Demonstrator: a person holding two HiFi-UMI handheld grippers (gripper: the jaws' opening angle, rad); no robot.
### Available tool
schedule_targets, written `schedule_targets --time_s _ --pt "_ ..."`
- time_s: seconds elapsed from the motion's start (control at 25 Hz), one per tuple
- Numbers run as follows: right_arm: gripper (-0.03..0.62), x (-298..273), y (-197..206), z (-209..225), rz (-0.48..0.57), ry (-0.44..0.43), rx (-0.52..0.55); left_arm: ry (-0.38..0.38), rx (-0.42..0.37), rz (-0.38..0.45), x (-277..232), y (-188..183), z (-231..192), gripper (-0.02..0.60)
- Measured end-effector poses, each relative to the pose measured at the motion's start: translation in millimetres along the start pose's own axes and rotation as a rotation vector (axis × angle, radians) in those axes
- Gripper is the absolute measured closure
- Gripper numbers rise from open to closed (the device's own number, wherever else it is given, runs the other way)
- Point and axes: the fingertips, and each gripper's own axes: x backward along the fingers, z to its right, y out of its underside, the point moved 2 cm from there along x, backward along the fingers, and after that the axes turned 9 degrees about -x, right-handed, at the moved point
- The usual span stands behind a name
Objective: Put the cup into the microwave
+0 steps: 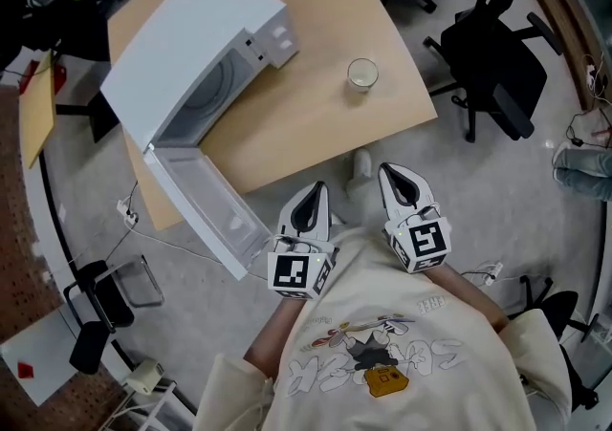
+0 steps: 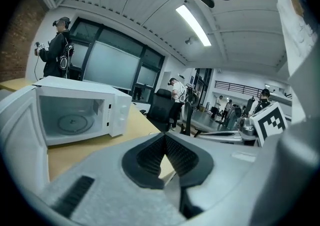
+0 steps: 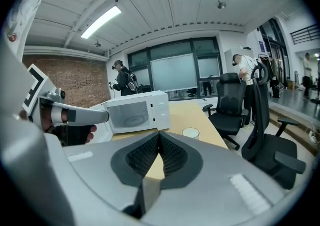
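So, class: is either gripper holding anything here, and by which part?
Nothing is held. The left gripper and right gripper are shut and empty; the cup stands alone on the table.

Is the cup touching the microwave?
Apart. In the head view, a stretch of bare table shows between the cup and the microwave.

Figure: three views of my workspace.
My head view looks steeply down; left gripper view and right gripper view, low beside the table, share the microwave.
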Motion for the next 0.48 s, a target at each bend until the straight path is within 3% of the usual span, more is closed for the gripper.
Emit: schedule_targets --time_s 0.28,0.48 --pt "0.588 -48 -37 42 -0.021 -0.089 0.001 0.02 -0.032 -0.015 -78 -28 5 0.577" --pt "0.588 -73 -45 66 -0.038 -0.073 0.0 0.024 -0.025 -0.033 -110 -33 -8 0.484"
